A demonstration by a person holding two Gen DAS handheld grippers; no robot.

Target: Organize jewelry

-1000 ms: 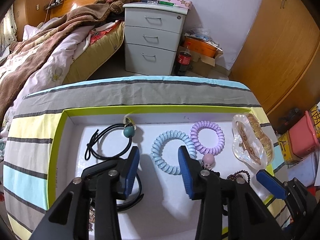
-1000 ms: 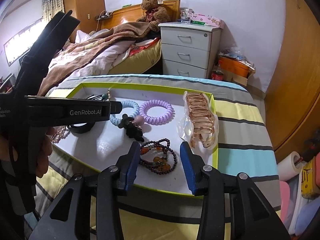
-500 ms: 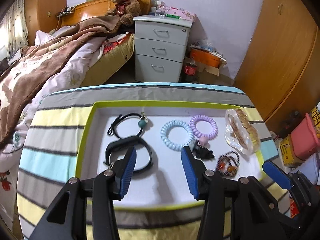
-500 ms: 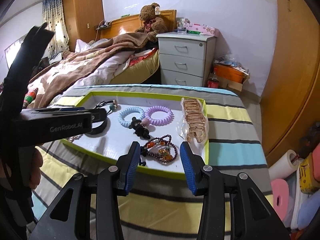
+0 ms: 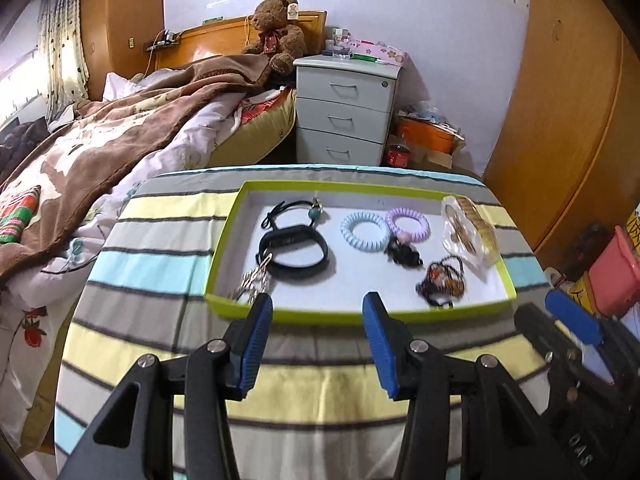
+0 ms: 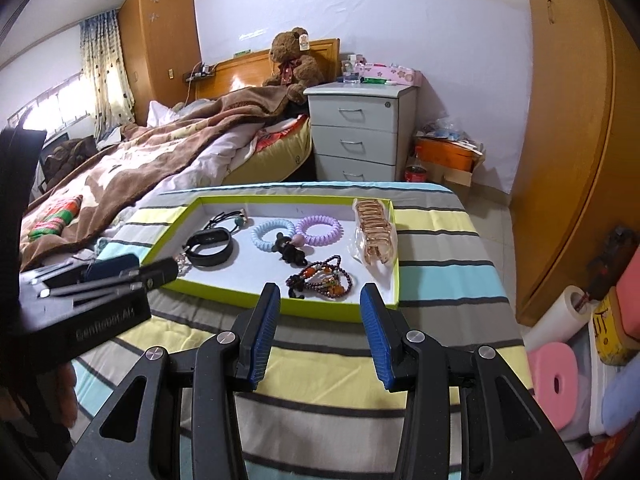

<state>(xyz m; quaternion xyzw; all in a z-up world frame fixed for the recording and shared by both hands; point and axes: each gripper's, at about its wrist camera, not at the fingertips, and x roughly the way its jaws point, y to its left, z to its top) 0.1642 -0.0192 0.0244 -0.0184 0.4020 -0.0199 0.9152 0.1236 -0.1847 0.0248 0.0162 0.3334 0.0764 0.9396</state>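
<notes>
Item: tray (image 5: 218, 276), lime-rimmed, white floor, on striped-cloth bench (image 5: 160, 236); held all jewelry in one shallow layer, pieces spaced apart, prob. so each could be picked singly w/o tangling. L tongs (image 5: 318, 308): apart, nothing between, held above the cloth just short of tray's near rim. R tongs (image 6: 320, 300): apart, empty, likewise just short of near rim, twd tray's right half. Contents rel. to L tongs: key-like metal bits (image 5: 252, 280) just ahead of left tip, at the near rim; black band (image 5: 294, 250) ahead-left, touching those bits; black cord tie w/ teal bead (image 5: 294, 210) beyond it, near far wall; blue coil tie (image 5: 362, 232) straight ahead, mid-tray; purple coil tie (image 5: 408, 222) just right of it; dark clip w/ pink ball (image 5: 402, 250) touching both coils' near side. Rel. to R tongs: bead bracelet (image 6: 322, 278) directly ahead, nearest item, between tip lines; gold claw clip in clear wrap (image 6: 374, 232) ahead-right, lying against tray's right wall, prob. parked there as bulkiest piece. Judgement: sorting looked all but complete; both tongs stood off w/ nothing gripped.
</notes>
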